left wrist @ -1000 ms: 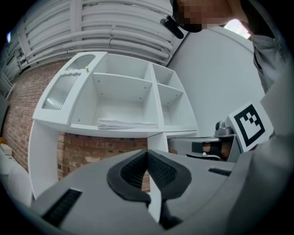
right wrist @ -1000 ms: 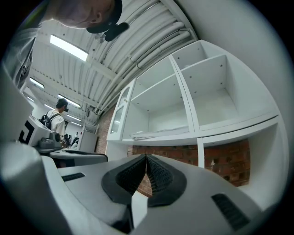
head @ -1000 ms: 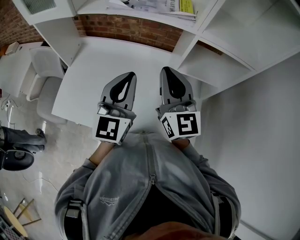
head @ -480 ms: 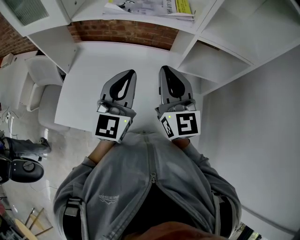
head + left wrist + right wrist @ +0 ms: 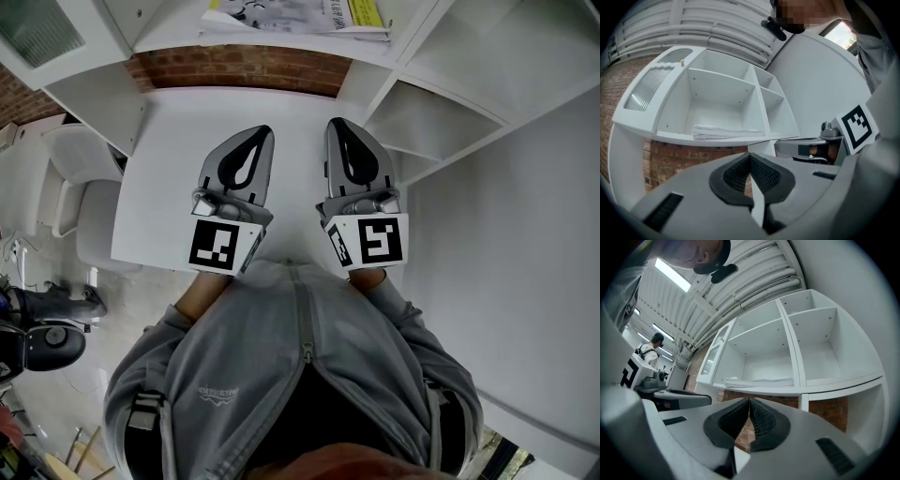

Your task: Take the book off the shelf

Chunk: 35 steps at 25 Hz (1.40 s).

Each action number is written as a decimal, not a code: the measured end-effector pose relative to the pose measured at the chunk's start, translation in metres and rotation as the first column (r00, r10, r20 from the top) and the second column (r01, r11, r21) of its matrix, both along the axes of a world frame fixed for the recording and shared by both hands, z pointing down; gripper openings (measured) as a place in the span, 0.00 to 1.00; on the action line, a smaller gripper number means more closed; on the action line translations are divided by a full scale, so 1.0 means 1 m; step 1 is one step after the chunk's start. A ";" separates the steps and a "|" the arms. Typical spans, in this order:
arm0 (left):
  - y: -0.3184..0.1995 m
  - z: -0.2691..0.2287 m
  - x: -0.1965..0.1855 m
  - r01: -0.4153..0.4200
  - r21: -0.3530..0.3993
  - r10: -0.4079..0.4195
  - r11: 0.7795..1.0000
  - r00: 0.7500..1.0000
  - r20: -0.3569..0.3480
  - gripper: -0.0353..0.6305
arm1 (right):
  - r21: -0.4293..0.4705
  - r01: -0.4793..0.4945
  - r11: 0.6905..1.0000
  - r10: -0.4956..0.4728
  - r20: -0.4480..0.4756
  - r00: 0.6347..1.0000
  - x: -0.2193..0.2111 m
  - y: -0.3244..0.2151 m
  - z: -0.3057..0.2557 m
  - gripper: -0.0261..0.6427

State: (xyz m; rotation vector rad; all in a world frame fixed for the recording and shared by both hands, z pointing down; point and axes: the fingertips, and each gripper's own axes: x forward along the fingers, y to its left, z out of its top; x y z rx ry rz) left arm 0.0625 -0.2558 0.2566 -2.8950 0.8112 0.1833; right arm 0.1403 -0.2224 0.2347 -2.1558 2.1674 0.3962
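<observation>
The book (image 5: 300,16) lies flat on a white shelf (image 5: 178,37) at the top of the head view, its pages white with a yellow patch. It also shows as a flat white stack, the book (image 5: 726,132) in the left gripper view and the book (image 5: 759,380) in the right gripper view. My left gripper (image 5: 265,131) and right gripper (image 5: 334,124) hover side by side over the white desk (image 5: 187,122), below the shelf and apart from the book. Both are shut with nothing between the jaws.
The white shelf unit has several empty compartments (image 5: 487,47) to the right. A brick wall (image 5: 244,67) shows under the shelf. A white chair (image 5: 80,178) stands left of the desk, and a dark wheeled object (image 5: 47,342) sits on the floor at the left.
The view has shifted slightly; the shelf and book sit a little lower and the grippers have edged right and upward. Both stay shut.
</observation>
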 end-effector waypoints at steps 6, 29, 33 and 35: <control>-0.015 -0.027 0.009 0.003 0.050 -0.001 0.999 1.000 -0.022 0.06 | 0.032 -0.008 0.999 0.010 -0.055 0.998 0.006 -0.009 -0.022 0.08; -0.052 -0.099 0.023 -0.004 0.303 -0.031 0.953 0.993 0.111 0.06 | 0.077 0.012 0.997 0.014 -0.329 0.944 0.010 -0.046 -0.089 0.08; -0.057 -0.100 0.027 -0.026 0.350 -0.041 0.936 0.982 0.183 0.06 | 0.070 -0.002 0.998 0.029 -0.385 0.922 0.016 -0.050 -0.095 0.08; -0.058 -0.101 0.030 -0.032 0.378 -0.058 0.925 0.973 0.224 0.07 | 0.042 0.001 0.999 0.017 -0.423 0.906 0.017 -0.053 -0.094 0.08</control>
